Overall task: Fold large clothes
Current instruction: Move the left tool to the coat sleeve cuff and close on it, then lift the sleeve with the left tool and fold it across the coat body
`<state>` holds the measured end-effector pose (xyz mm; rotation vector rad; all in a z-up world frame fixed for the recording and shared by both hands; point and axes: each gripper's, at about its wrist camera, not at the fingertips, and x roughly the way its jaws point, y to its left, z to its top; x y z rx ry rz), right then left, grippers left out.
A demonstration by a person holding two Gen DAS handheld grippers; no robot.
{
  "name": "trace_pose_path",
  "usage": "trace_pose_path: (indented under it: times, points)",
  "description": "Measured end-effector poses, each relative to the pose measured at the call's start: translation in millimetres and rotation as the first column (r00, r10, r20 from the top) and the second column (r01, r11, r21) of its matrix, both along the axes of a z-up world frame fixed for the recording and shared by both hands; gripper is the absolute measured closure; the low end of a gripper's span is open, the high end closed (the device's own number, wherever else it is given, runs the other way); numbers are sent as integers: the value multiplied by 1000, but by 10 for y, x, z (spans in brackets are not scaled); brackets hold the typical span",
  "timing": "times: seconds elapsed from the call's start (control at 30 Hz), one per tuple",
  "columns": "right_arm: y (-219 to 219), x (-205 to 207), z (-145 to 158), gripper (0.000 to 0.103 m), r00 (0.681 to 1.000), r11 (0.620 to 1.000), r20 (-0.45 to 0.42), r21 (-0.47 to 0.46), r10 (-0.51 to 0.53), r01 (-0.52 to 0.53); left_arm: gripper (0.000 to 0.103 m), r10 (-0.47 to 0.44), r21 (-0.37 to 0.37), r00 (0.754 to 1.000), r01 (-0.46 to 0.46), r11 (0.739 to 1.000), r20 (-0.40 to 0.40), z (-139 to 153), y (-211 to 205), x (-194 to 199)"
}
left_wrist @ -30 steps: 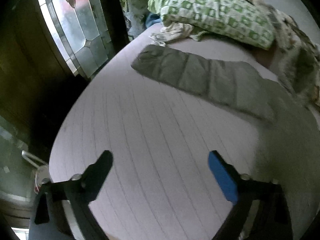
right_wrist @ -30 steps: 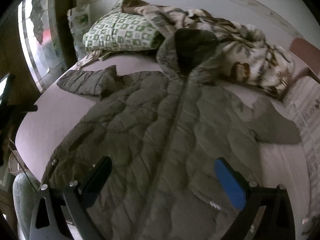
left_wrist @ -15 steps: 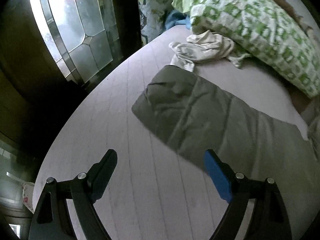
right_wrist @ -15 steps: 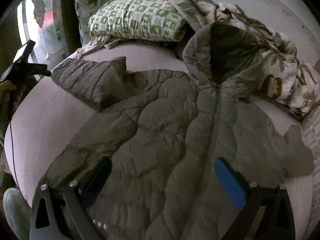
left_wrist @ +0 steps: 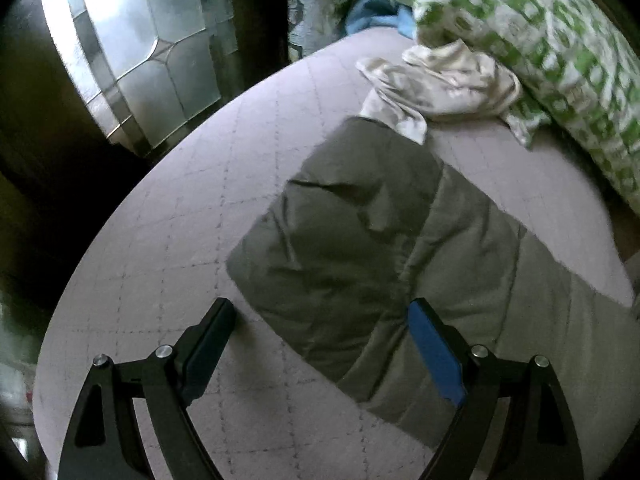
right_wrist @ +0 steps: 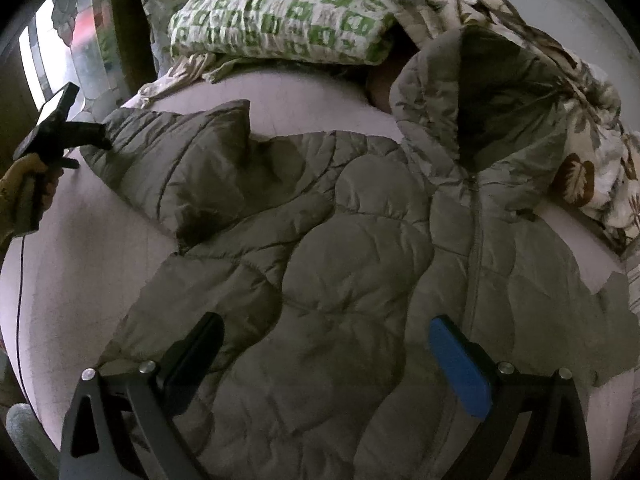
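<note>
We see the olive quilted jacket lying front up across the pale bed, zipped, its hood up against the flowered blanket and the green-patterned pillow. Our left gripper hangs over the cuff end of one sleeve — its jaws are closing, the cuff between them but the pads not pressing on it. Our right gripper stands spread wide above the jacket's chest, pinching nothing. A crumpled cream cloth lies just beyond the cuff, beside the pillow.
</note>
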<state>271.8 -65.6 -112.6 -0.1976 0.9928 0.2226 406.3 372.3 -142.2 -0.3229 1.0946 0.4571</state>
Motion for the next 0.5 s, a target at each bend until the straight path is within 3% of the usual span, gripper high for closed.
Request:
trace_pose_path:
  times: [0.07, 0.13, 0.17, 0.27, 0.4, 0.5]
  points:
    - [4, 49, -5, 0, 1000, 1000, -1, -1, -5, 5, 33, -35, 13, 999, 35, 999, 1, 21, -82, -7]
    - [20, 110, 2, 0, 1000, 1000, -1, 3, -7, 7, 80, -64, -1, 998, 64, 998, 16, 79, -149, -31]
    - [40, 144, 11, 0, 1000, 1000, 1, 4, -4, 4, 86, -75, -14, 997, 75, 997, 21, 94, -174, -36]
    - [115, 290, 26, 0, 1000, 1000, 16, -7, 8, -8, 91, -86, 17, 996, 85, 996, 32, 191, -262, -116]
    - [139, 618, -13, 0, 999, 999, -14, 16, -30, 30, 91, -52, -4, 993, 53, 999, 108, 417, -186, -423]
    - [176, 860, -41, 0, 998, 998, -23, 16, -65, 66, 91, -61, 44, 988, 55, 997, 140, 617, -67, -655]
